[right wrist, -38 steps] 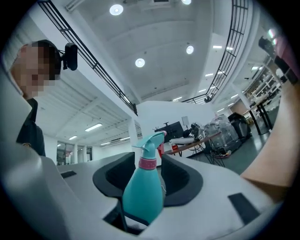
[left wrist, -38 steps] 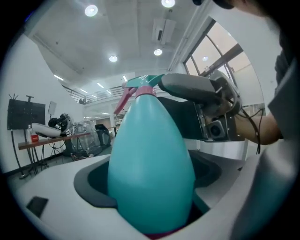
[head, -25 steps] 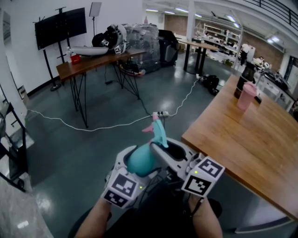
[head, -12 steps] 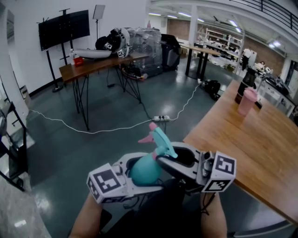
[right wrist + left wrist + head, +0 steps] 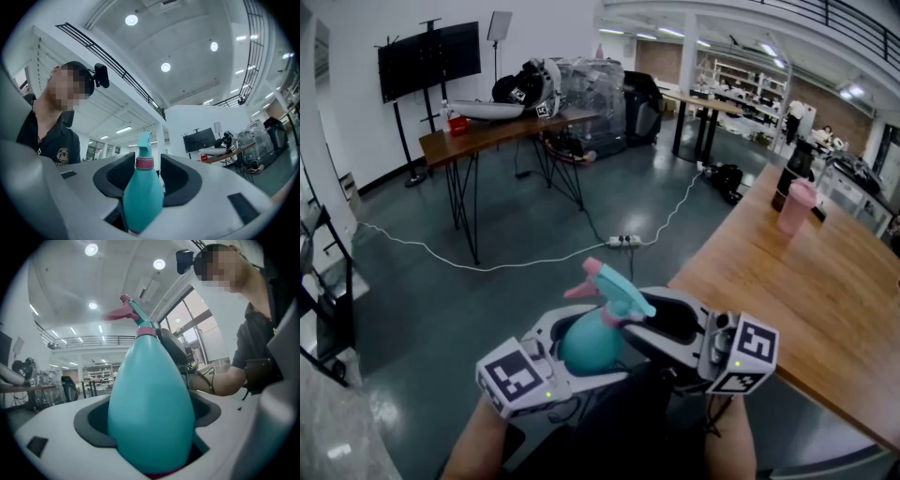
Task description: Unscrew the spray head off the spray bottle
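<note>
A teal spray bottle (image 5: 586, 342) with a teal spray head (image 5: 623, 295) and pink trigger (image 5: 581, 279) is held in the air in front of the person. My left gripper (image 5: 577, 349) is shut on the bottle's fat body (image 5: 150, 413), which fills the space between its jaws. My right gripper (image 5: 630, 317) reaches in from the right around the neck. Its jaws are opening: in the right gripper view (image 5: 143, 173) dark gaps show on both sides of the pink collar (image 5: 144, 162), and the pads stand off it.
A long wooden table (image 5: 806, 291) runs along the right, with a pink cup (image 5: 795, 202) and a dark bottle (image 5: 787, 169) at its far end. Another table (image 5: 487, 131) with gear stands behind. A white cable and power strip (image 5: 623, 241) lie on the floor.
The left gripper has rolled, so its marker cube swung out to the left. The spray head has turned, its pink trigger now lower and further left. The right jaws have spread apart.
</note>
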Demonstrator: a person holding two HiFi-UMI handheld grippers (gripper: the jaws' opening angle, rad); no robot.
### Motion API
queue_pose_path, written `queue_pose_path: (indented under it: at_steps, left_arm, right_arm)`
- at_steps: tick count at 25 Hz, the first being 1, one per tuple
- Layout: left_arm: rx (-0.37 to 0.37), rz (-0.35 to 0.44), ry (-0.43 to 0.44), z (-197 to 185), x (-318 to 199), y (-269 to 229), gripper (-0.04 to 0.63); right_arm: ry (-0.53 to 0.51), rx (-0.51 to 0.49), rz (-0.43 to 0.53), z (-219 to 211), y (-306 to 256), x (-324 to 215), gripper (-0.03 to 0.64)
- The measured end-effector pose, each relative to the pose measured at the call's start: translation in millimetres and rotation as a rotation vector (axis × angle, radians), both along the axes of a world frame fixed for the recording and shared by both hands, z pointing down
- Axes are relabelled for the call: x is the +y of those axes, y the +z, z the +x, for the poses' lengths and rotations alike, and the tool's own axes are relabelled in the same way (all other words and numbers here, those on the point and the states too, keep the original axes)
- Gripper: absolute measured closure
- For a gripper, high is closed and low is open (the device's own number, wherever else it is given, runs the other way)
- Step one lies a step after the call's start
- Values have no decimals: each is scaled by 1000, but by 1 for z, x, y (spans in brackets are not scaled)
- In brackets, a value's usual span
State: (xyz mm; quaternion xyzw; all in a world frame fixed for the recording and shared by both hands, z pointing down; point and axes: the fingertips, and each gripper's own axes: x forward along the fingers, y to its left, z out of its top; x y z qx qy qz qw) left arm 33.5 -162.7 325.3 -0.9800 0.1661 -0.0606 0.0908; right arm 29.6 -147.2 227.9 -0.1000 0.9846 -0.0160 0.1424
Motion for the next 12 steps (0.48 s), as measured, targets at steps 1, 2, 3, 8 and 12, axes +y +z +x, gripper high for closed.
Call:
queue_pose_path:
  at_steps: [1,2,3,8,12]
  left_arm:
    - [3,15,-38,-2,-5,-1,141]
    - [6,23,-75,-4,-10,-2,141]
    - [7,22,-114,-6,-16,-2,141]
    - [-37,-20,-301,-13,-40,7,141]
    - [-53,-21,-342,-11,-41,14,141]
  right_arm:
    - [25,-7,-14,3,1,-4,442]
    - [52,-11,-29,5,1,-8,442]
    - [80,-10,-42,7,2,-11,442]
    - [215,38,-80,-2,10,-21,442]
    - [309,103,-92,-10,19,-28,442]
